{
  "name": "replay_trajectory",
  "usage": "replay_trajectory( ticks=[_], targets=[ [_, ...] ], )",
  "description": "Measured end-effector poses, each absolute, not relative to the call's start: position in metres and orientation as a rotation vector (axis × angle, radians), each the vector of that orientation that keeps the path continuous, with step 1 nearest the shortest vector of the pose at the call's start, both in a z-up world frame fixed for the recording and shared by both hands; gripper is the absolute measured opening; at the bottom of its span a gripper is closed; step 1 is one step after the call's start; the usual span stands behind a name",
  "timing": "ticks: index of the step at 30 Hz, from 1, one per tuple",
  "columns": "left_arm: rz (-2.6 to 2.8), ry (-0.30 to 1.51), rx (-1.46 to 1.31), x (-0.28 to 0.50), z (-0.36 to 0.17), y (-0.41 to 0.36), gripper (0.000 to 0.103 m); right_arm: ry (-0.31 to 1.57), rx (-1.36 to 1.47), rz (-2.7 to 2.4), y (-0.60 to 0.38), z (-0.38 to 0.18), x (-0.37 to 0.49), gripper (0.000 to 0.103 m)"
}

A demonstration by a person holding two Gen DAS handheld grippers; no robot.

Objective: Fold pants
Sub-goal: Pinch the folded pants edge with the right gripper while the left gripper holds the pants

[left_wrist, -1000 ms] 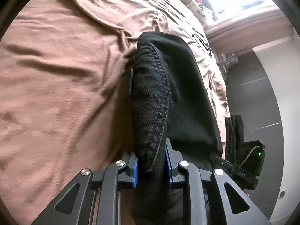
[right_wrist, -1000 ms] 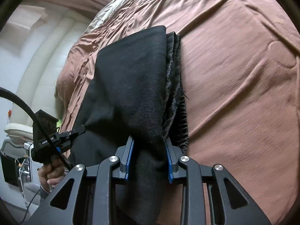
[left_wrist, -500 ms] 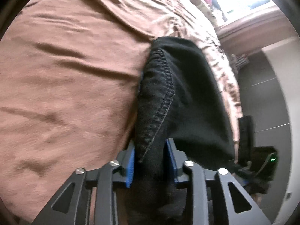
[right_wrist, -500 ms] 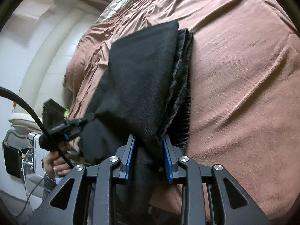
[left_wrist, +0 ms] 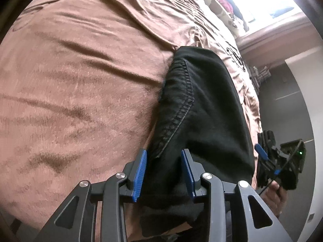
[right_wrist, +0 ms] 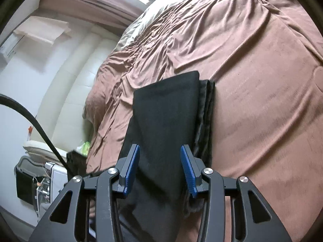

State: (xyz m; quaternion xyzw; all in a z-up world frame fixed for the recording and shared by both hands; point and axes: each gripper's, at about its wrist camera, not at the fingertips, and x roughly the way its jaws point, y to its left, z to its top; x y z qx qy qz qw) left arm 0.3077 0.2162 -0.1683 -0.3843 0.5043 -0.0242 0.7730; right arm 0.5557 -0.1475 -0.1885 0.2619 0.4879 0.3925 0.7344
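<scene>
Blue-padded fingers (left_wrist: 141, 171) of the left gripper (left_wrist: 164, 171) are spreading apart, with the folded black pants (left_wrist: 201, 111) running between them; a gap shows beside each pad, so the cloth is released rather than pinched. On the right gripper (right_wrist: 159, 169) the fingers (right_wrist: 186, 171) are likewise opening around the opposite end of the pants (right_wrist: 167, 117), and daylight shows between each pad and the fabric.

Lying flat on the brown bedspread (left_wrist: 80, 90), the pants form a long folded stack near the bed's edge. From the left wrist, a stitched seam (left_wrist: 181, 109) curves along the stack's left side. From the right wrist, the top layer is smooth, and the edges of the lower layers stick out along its right side against the bedspread (right_wrist: 262, 100).

Past the pants, just off the bedspread's edge in the left wrist view, a hand (left_wrist: 274, 195) holds the right gripper (left_wrist: 282, 163).
</scene>
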Motion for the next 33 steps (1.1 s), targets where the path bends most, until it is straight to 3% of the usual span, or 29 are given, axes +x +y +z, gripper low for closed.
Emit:
replay_trajectory(
  ticks=[20, 24, 26, 33],
  targets=[
    [0.010, 1.060, -0.921, 0.289, -0.177, 0.216, 0.047, 1.151, 0.682, 0.910, -0.106, -0.238, 0.617, 0.039],
    [0.022, 1.064, -0.918, 0.290, -0.176, 0.215, 0.047, 1.136, 0.621, 0.869, -0.099, -0.240, 0.624, 0.008],
    [0.024, 1.064, -0.909, 0.290, -0.175, 0.213, 0.047, 1.100, 0.617, 0.871, -0.102, -0.234, 0.618, 0.003],
    [0.013, 1.072, -0.893, 0.290, -0.173, 0.207, 0.047, 0.964, 0.578, 0.804, -0.132, -0.205, 0.577, 0.002]
  ],
)
